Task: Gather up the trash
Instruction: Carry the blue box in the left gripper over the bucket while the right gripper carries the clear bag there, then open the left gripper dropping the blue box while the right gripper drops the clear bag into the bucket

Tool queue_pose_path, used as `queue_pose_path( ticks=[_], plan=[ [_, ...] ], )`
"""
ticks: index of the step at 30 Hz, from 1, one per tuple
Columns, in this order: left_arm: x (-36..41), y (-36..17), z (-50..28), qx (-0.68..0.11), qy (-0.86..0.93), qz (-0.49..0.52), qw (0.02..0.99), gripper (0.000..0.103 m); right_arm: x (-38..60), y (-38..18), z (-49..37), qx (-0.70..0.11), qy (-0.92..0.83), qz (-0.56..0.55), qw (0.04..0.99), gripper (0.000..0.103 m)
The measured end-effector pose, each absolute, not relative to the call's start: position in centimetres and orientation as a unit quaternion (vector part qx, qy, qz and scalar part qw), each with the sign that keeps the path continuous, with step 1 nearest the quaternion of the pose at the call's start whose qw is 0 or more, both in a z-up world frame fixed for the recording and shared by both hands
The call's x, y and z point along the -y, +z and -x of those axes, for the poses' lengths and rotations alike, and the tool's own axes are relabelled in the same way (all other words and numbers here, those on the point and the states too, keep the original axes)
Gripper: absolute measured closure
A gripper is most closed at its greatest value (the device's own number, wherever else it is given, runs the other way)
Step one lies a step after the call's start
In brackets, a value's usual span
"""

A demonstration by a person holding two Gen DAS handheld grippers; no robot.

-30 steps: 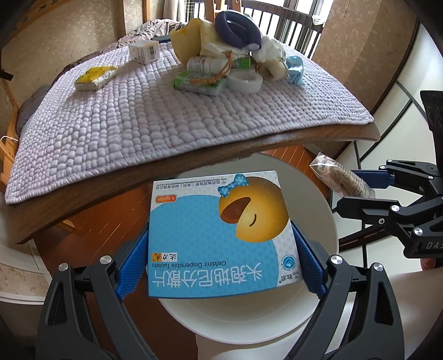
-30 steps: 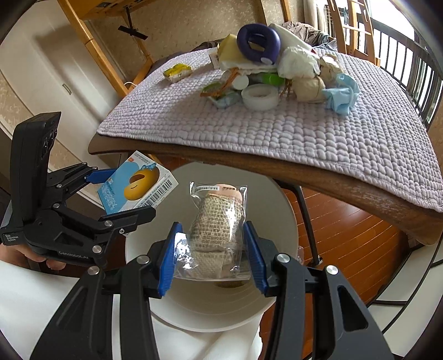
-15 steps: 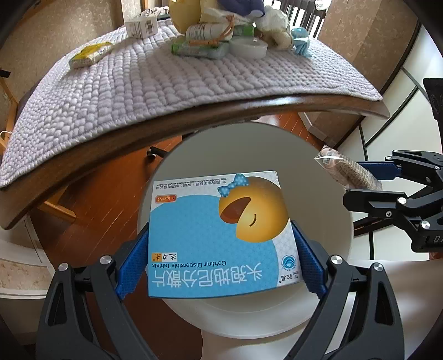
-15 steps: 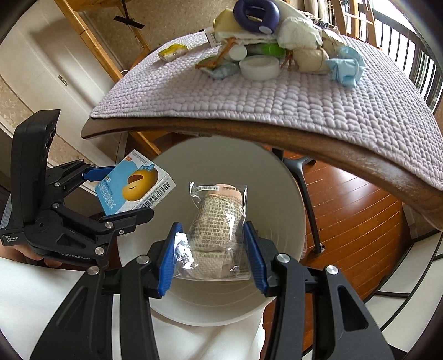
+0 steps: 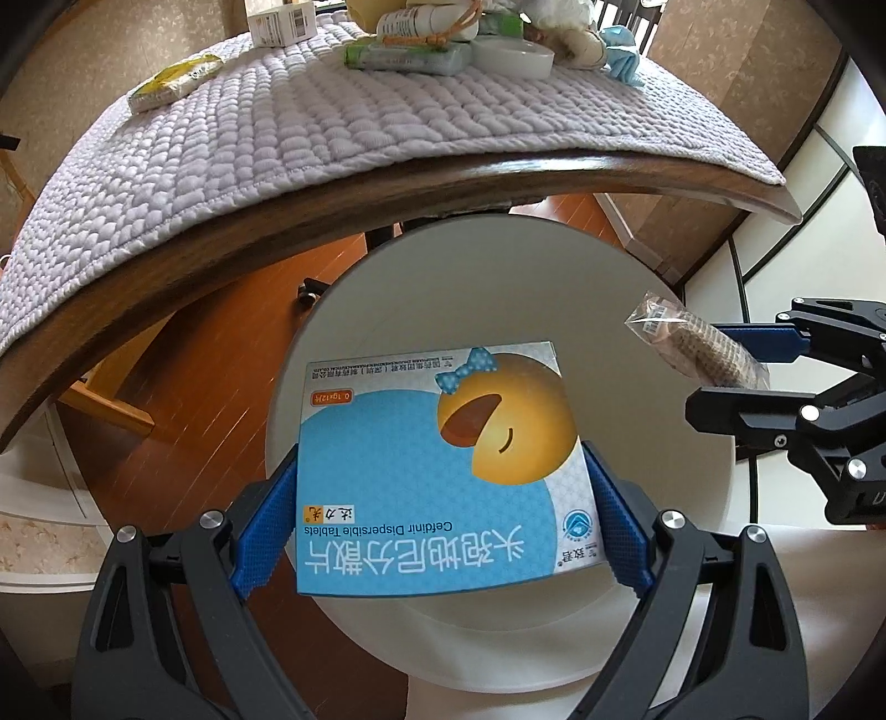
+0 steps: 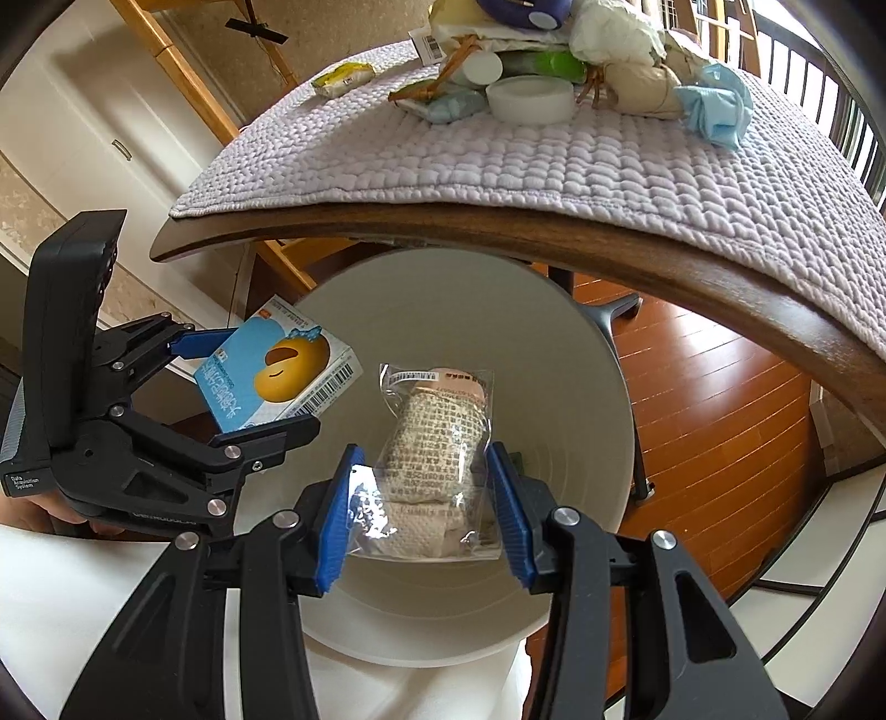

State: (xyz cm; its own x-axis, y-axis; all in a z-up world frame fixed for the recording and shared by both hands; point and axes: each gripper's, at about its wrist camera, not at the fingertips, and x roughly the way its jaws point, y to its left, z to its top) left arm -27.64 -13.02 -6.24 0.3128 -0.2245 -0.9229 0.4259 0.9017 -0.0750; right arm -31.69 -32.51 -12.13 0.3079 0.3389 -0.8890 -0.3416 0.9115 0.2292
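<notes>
My left gripper [image 5: 440, 526] is shut on a blue medicine box [image 5: 443, 471] with an orange cartoon face, held flat over the mouth of a white bin [image 5: 487, 266]. In the right wrist view the same box [image 6: 271, 379] hangs at the bin's left rim in the left gripper [image 6: 246, 382]. My right gripper [image 6: 423, 509] is shut on a bandage roll in a clear plastic bag [image 6: 432, 459], above the white bin [image 6: 454, 299]. From the left wrist view, the bagged roll [image 5: 692, 349] juts in at the right, over the bin's right rim.
A wooden table with a quilted lilac mat [image 5: 343, 127] overhangs the bin's far side. On the mat lie a pile of trash [image 6: 531, 61], a yellow packet [image 5: 174, 80] and a small white carton [image 5: 282, 22]. Wooden floor [image 6: 714, 421] lies below.
Both grippers have sunk toward the bin with their loads. The bin's mouth now fills more of both views and the table edge sits higher in the pictures. Neither grip has changed.
</notes>
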Motion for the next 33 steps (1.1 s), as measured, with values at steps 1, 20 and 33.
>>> queue_pose_path(
  ticks=[1,20,33],
  plan=[
    [13.2,-6.4,27.6,-0.551,-0.202,-0.093,0.805,0.009,32.4,-12.3,31.6,-0.55,0.21,0.001,0.808,0.058],
    [14.5,-8.2,27.4,-0.556,-0.207,-0.105,0.798,0.009,32.8,-13.3,31.1,-0.556,0.197,-0.003,0.807,0.058],
    [13.9,-7.6,26.5,-0.555,-0.214,-0.104,0.797,0.009,33.0,-13.4,31.0,-0.557,0.189,-0.006,0.809,0.057]
  ],
)
